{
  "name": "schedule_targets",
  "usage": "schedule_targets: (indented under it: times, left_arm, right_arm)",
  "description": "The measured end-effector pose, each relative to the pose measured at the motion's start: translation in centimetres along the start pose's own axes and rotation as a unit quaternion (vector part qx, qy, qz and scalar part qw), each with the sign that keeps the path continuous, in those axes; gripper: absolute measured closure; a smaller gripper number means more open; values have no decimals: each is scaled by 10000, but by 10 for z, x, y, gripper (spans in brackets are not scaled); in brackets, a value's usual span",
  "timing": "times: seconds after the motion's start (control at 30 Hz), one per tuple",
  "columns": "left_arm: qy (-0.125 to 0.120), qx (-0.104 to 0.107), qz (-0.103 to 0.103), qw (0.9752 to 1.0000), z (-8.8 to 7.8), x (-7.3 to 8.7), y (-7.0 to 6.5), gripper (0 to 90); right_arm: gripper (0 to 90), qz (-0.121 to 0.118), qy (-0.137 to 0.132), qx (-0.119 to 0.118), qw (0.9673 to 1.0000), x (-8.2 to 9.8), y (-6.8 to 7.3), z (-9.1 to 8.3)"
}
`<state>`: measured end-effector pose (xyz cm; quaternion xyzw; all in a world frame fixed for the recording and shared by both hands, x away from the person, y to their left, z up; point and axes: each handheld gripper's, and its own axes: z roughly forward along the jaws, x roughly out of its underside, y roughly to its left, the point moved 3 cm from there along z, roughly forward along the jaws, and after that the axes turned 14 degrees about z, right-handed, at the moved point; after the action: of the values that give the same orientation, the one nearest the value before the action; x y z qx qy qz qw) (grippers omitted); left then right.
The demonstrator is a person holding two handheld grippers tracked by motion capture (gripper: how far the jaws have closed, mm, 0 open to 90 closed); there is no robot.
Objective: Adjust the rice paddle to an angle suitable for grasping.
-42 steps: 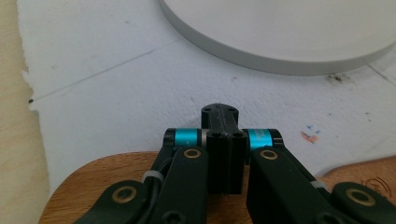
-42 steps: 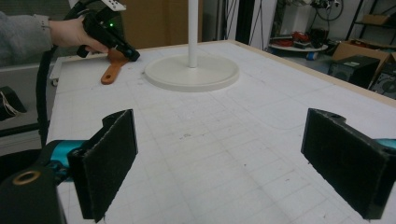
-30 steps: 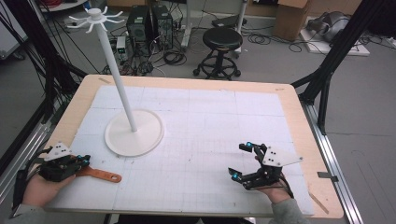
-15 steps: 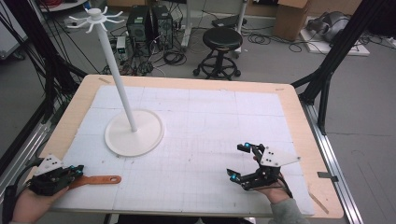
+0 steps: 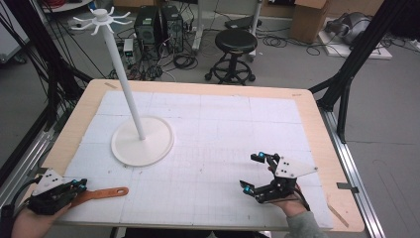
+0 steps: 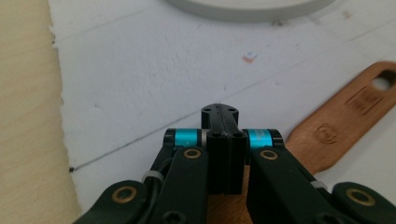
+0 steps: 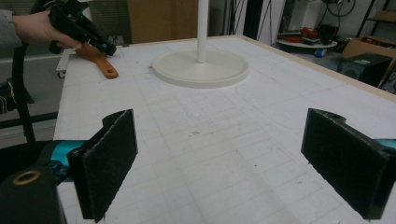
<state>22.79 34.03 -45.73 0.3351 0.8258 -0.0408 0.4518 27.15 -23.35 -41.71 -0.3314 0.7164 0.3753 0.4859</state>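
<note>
left gripper (image 5: 74, 187): lower left of the high view, at the near left corner of the bench, a hand behind it; jaws pressed together. in the left gripper view the two black jaws meet at the middle of the frame with no gap, and the wooden spatula runs under them and out to the right; whether the tips pinch its wide end i cannot tell.
wooden spatula (image 5: 101, 194): flat, orange-brown, lying on the white mat at lower left of the high view; its handle points toward frame centre, with a hanging hole at the far end, seen at the right edge of the left gripper view (image 6: 355, 112). its wide end is under the left gripper.
right gripper (image 5: 253, 172): lower right of the high view, held by a hand in a grey sleeve; jaws spread wide, nothing between them. in the right gripper view the two black pads stand at far left and far right with bare mat between.
white stand (image 5: 142, 141): round base on the mat, left of centre in the high view, a tall pole rising to a ring of hooks at upper left; well apart from both grippers.
bench (image 5: 317, 124): pale wood rim around a white gridded mat.
</note>
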Motion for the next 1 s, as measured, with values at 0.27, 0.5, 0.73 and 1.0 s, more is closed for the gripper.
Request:
schedule_targets:
  times: [0.27,0.5,0.73,1.0]
  left_arm:
    - [-414,309,151,9986,-15,-11,-25,897]
    - [-407,668,305,9965,-19,-10,-45,897]
    - [-76,881,530,9947,-8,-8,-54,897]
    - [112,893,569,9943,3,-8,-53,897]
  right_arm:
    - [97,-46,-14,-7,10000,0,3,-2]
    - [97,-40,24,-13,10000,1,5,-1]
    - [97,-40,53,-27,10000,1,5,0]
    - [97,-58,95,9,9999,2,5,0]
